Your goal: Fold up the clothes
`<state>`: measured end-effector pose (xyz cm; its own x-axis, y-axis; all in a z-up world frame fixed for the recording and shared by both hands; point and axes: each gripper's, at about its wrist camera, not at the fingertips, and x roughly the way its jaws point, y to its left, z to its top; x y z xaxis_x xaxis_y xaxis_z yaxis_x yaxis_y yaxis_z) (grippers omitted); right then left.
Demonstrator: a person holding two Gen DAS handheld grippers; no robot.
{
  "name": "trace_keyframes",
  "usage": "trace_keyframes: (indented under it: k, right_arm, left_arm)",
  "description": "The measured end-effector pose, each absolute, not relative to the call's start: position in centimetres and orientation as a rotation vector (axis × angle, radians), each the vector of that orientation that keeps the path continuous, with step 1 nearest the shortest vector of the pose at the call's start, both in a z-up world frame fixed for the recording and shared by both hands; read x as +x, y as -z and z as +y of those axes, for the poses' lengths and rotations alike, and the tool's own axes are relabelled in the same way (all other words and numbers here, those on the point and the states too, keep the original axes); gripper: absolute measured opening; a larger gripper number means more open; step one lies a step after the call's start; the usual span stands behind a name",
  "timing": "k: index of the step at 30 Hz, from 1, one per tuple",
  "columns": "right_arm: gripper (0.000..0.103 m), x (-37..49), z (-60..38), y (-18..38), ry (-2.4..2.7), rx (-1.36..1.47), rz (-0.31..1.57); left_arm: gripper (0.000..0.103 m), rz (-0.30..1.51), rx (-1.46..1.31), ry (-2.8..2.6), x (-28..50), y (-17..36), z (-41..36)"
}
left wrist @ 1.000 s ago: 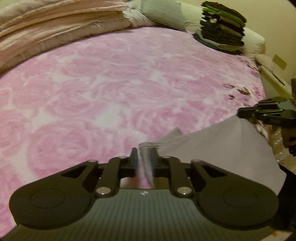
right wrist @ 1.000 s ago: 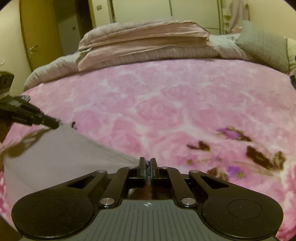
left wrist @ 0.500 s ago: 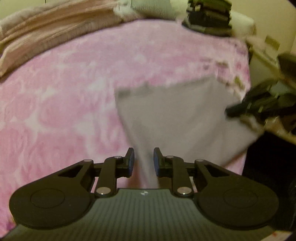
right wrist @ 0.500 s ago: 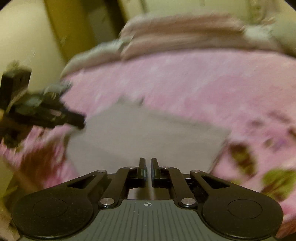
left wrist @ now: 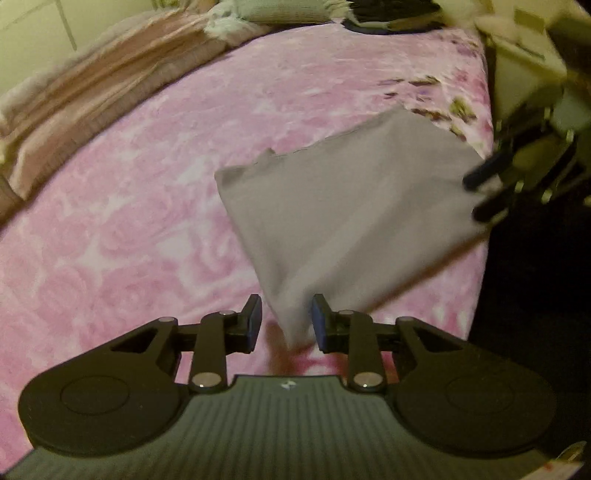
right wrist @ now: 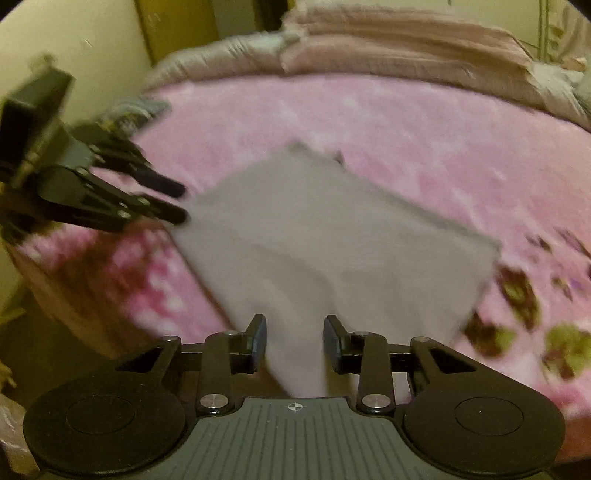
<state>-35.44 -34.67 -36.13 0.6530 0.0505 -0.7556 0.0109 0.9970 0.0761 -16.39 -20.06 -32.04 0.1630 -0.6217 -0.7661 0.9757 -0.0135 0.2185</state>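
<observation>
A grey garment (left wrist: 343, 206) lies folded into a rough square on the pink rose-patterned blanket (left wrist: 129, 229), near the bed's front edge. My left gripper (left wrist: 285, 323) is open, and the garment's near corner hangs loose between its fingers. My right gripper (right wrist: 294, 341) is open too, with another corner of the grey garment (right wrist: 332, 243) between its spread fingers. In the left wrist view the right gripper (left wrist: 484, 194) sits at the garment's right edge. The left gripper (right wrist: 177, 203) shows at the garment's left edge in the right wrist view. Both views are blurred by motion.
Folded pink and beige quilts (left wrist: 92, 96) lie along the far side of the bed, with a grey pillow (left wrist: 280, 13) beyond them. A dark clothes stack (left wrist: 391, 18) sits at the far right corner. The bed edge drops off at the right (left wrist: 480, 280).
Both grippers went from shut on the garment's corners to open. The garment, held stretched a second ago, dropped onto the blanket as a folded square, and both grippers pulled back.
</observation>
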Motion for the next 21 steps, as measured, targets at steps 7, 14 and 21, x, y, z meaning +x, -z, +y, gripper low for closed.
trace_keyframes:
  k: [7,14,21]
  right_arm:
    - [0.047,-36.6,-30.2,36.3,-0.085,-0.265,0.844]
    - [0.008,-35.5,-27.6,39.5,-0.113,-0.592,0.887]
    - [0.002,-36.2,-29.8,35.2,-0.116,-0.409,0.839]
  left_arm:
    - [0.028,0.324,0.975,1.394,-19.2,30.9,-18.1]
    - [0.047,0.149,1.142,1.424,-23.2,32.7,-18.3]
    - [0.049,-0.078,1.382,1.357,-26.0,36.6,-19.9]
